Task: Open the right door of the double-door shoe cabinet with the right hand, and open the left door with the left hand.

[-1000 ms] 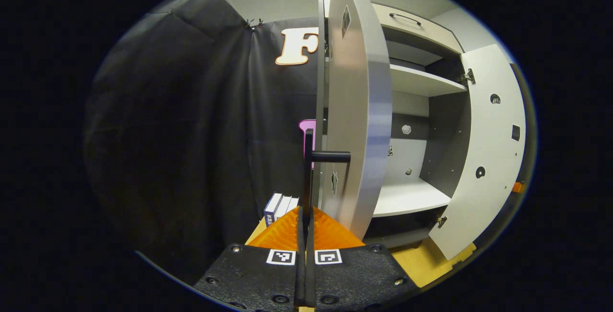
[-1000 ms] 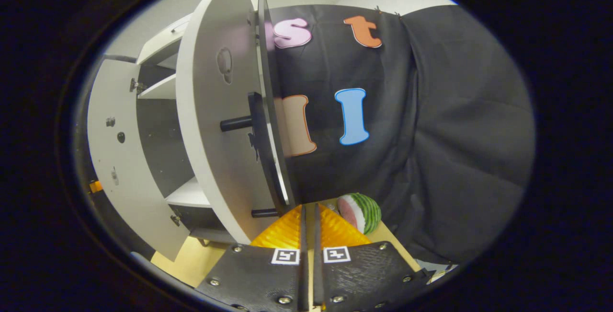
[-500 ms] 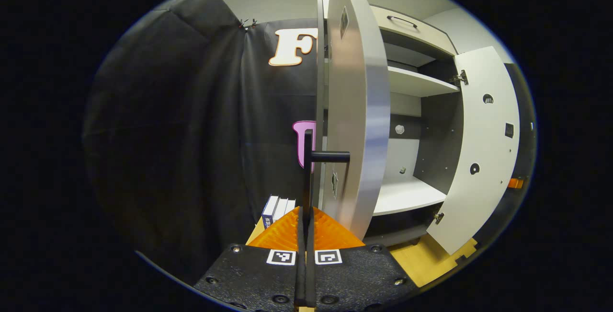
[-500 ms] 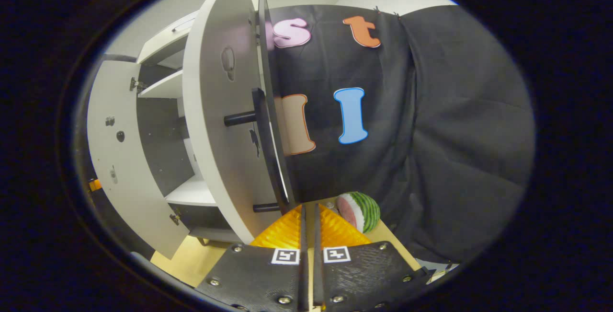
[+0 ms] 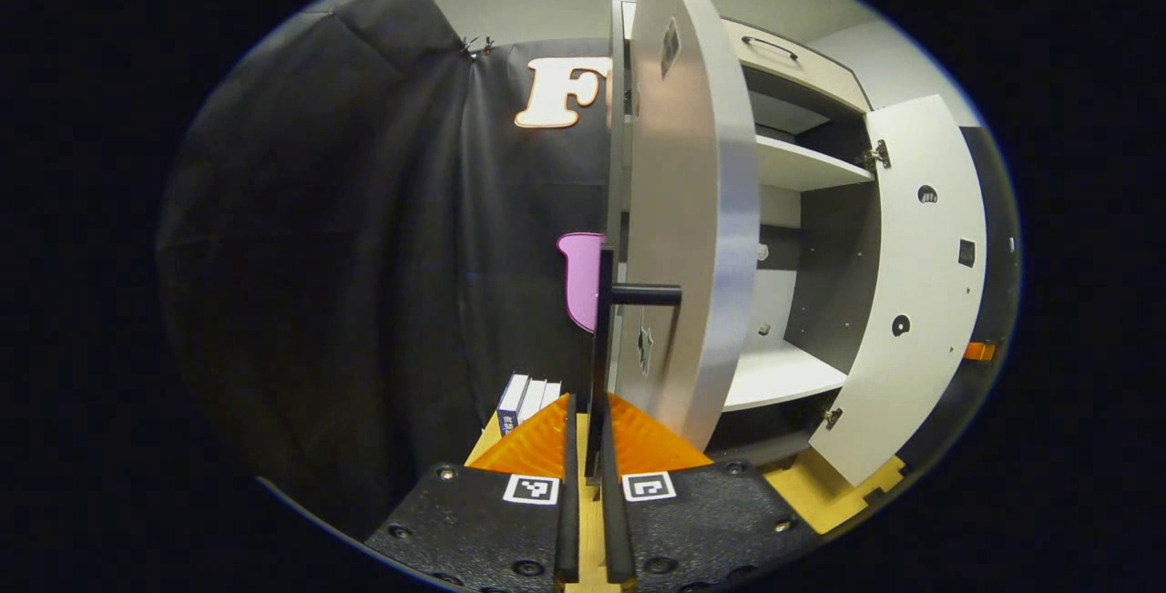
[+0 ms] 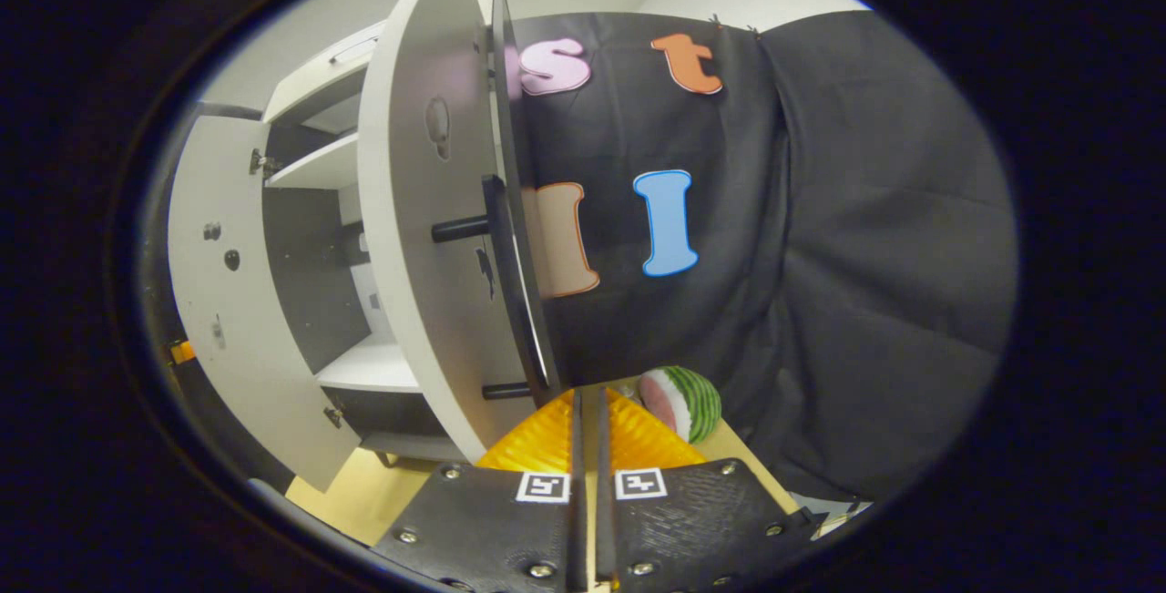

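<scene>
Left gripper view: left gripper point(image 5: 590, 411) low in the middle, fingers point(image 5: 567, 493) now parted where half a second ago pressed together, slim black bar of the left handle point(image 5: 601, 329) standing loose in the gap, nearer one finger. Left door point(image 5: 692, 210) of the shoe cabinet point(image 5: 802, 74) swung wide, seen almost edge-on, shifted slightly rightward since then. Right door point(image 5: 920, 283) also wide open beyond, bare shelf point(image 5: 783, 373) between the two. Row of books point(image 5: 528, 397) on the wooden table point(image 5: 820, 495) beside the cloth wall; spine print too small to read. Square black-and-white coded markers on the gripper body, no words.

Right gripper view: right gripper point(image 6: 588, 402) with fingers drawn to a narrow slit, as before, tips closed on the lower end of the right handle point(image 6: 510, 283). Right door there point(image 6: 428, 210) turned a little further open than a second ago. Toy watermelon slice point(image 6: 683, 402) just beyond the fingertips, unmoved
</scene>
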